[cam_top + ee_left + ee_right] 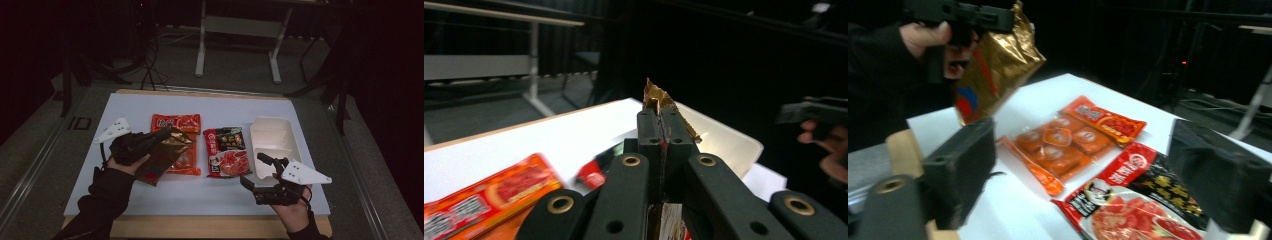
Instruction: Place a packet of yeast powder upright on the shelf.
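Here the white worktop [150, 195] carries an orange packet [176, 122], a red packet [227, 152] and a white tray [275, 131] at its right; bare surface lies nearest the person. The left gripper [162, 134] has its jaws clamped on the gold pouch's [165, 156] top edge, hanging above the orange packet; so thin a pinch could slip, I judge; the right gripper [256, 172] waits with jaws apart beside the tray.

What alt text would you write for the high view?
The left tool lifts a gold foil packet by its top edge above a white table. The right tool waits open near an orange packet, a red-black packet and a white tray.
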Demonstrator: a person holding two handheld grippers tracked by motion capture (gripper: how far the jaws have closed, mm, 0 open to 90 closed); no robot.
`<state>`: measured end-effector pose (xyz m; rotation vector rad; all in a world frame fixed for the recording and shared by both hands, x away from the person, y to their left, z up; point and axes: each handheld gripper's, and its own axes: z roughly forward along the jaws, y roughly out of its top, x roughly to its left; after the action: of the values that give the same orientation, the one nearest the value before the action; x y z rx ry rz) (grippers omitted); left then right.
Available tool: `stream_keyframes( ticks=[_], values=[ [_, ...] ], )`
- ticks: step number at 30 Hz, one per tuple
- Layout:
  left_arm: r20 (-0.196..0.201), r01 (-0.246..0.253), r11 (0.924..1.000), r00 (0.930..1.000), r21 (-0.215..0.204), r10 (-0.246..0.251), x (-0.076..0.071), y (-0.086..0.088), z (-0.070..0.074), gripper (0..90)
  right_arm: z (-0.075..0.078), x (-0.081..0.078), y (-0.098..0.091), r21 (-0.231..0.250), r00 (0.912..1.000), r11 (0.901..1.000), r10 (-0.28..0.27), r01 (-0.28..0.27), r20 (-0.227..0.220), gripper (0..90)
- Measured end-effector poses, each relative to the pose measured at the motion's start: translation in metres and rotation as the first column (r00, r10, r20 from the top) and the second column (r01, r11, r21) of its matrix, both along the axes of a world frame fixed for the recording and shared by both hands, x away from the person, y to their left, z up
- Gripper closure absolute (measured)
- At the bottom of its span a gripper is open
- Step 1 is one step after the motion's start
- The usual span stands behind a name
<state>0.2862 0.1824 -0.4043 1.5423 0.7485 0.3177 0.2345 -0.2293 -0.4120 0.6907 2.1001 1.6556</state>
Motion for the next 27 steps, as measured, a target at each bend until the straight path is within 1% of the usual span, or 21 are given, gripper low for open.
stream_keyframes(
  ticks=[2,4,5,6,8,9,11,12,13,15,16,17,18,19,21,22,23,24,25,26,27],
  values=[
    [-0.002,0.024,0.9992,0.9997,-0.033,-0.024,0.0,-0.007,-0.002,90.0,0.0,0.001,0.001,0.013,1.0,0.9999,0.005,-0.004,-0.005,14.1],
    [0.004,0.058,0.9959,0.9983,-0.07,-0.057,0.0,-0.013,-0.005,90.0,0.001,0.002,0.002,0.011,0.9998,0.9999,0.012,-0.012,-0.014,14.8],
    [-0.002,0.075,0.9933,0.9971,-0.087,-0.076,0.0,-0.016,-0.006,90.0,0.001,0.002,0.002,0.011,0.9998,0.9999,0.012,-0.012,-0.014,14.8],
    [0.001,0.093,0.9911,0.9956,-0.095,-0.093,0.0,-0.02,-0.007,90.0,0.001,0.002,0.002,0.008,0.9998,0.9999,0.015,-0.015,-0.012,14.9],
    [-0.003,0.113,0.9893,0.9935,-0.093,-0.114,0.0,-0.029,-0.009,90.0,0.002,0.003,0.003,0.012,0.9997,0.9997,0.021,-0.02,-0.013,14.9],
    [0.004,0.128,0.9868,0.9918,-0.099,-0.128,0.0,-0.033,-0.011,90.0,0.004,0.005,0.005,0.017,0.9995,0.9995,0.027,-0.026,-0.018,14.9],
    [-0.006,0.155,0.9815,0.9877,-0.113,-0.156,0.001,-0.042,-0.014,90.0,0.005,0.006,0.006,0.024,0.9993,0.9991,0.034,-0.033,-0.018,14.9],
    [0.003,0.166,0.9792,0.986,-0.116,-0.167,0.001,-0.046,-0.016,90.0,0.005,0.006,0.007,0.026,0.9992,0.999,0.036,-0.036,-0.019,14.9],
    [0.001,0.178,0.9762,0.9837,-0.123,-0.18,0.001,-0.051,-0.017,90.0,0.005,0.008,0.009,0.023,0.9991,0.999,0.037,-0.037,-0.02,14.9],
    [0.009,0.202,0.969,0.9793,-0.143,-0.202,0.001,-0.059,-0.019,90.0,0.006,0.012,0.014,0.039,0.9982,0.998,0.051,-0.05,-0.032,14.9],
    [0.004,0.213,0.9668,0.9767,-0.142,-0.214,0.001,-0.063,-0.019,90.0,0.006,0.012,0.014,0.039,0.9982,0.998,0.051,-0.05,-0.032,14.9],
    [0.001,0.22,0.9637,0.975,-0.151,-0.222,0.001,-0.066,-0.02,90.0,0.007,0.014,0.015,0.044,0.9977,0.9975,0.057,-0.055,-0.037,14.9],
    [0.007,0.23,0.9588,0.9726,-0.167,-0.232,0.001,-0.069,-0.021,90.0,0.007,0.015,0.017,0.051,0.9969,0.9966,0.066,-0.064,-0.042,14.9],
    [0.004,0.244,0.9548,0.9691,-0.17,-0.247,0.001,-0.073,-0.021,90.0,0.007,0.016,0.018,0.05,0.9968,0.9966,0.068,-0.066,-0.043,14.9],
    [0.018,0.252,0.9512,0.9673,-0.178,-0.253,-0.001,-0.079,-0.021,90.0,0.008,0.018,0.022,0.049,0.9958,0.9958,0.079,-0.077,-0.045,16.5],
    [0.02,0.267,0.944,0.963,-0.193,-0.269,-0.001,-0.082,-0.021,90.0,0.008,0.02,0.025,0.046,0.9946,0.9949,0.091,-0.089,-0.05,20.2],
    [0.029,0.271,0.9414,0.9622,-0.2,-0.271,-0.001,-0.084,-0.021,90.0,0.008,0.02,0.025,0.046,0.9946,0.9949,0.091,-0.089,-0.05,20.2],
    [0.032,0.278,0.9369,0.96,-0.211,-0.278,-0.001,-0.086,-0.021,90.0,0.008,0.021,0.027,0.041,0.9932,0.9942,0.102,-0.1,-0.057,25.2],
    [0.03,0.292,0.9282,0.9557,-0.231,-0.293,-0.001,-0.089,-0.022,90.0,0.008,0.021,0.027,0.041,0.9932,0.9942,0.102,-0.1,-0.057,25.2],
    [0.037,0.293,0.924,0.9554,-0.246,-0.293,-0.001,-0.09,-0.023,90.0,0.008,0.022,0.027,0.041,0.9924,0.9938,0.106,-0.103,-0.063,26.4],
    [0.037,0.293,0.924,0.9554,-0.246,-0.293,-0.001,-0.09,-0.023,90.0,0.008,0.022,0.027,0.041,0.9924,0.9938,0.106,-0.103,-0.063,26.4]
  ],
)
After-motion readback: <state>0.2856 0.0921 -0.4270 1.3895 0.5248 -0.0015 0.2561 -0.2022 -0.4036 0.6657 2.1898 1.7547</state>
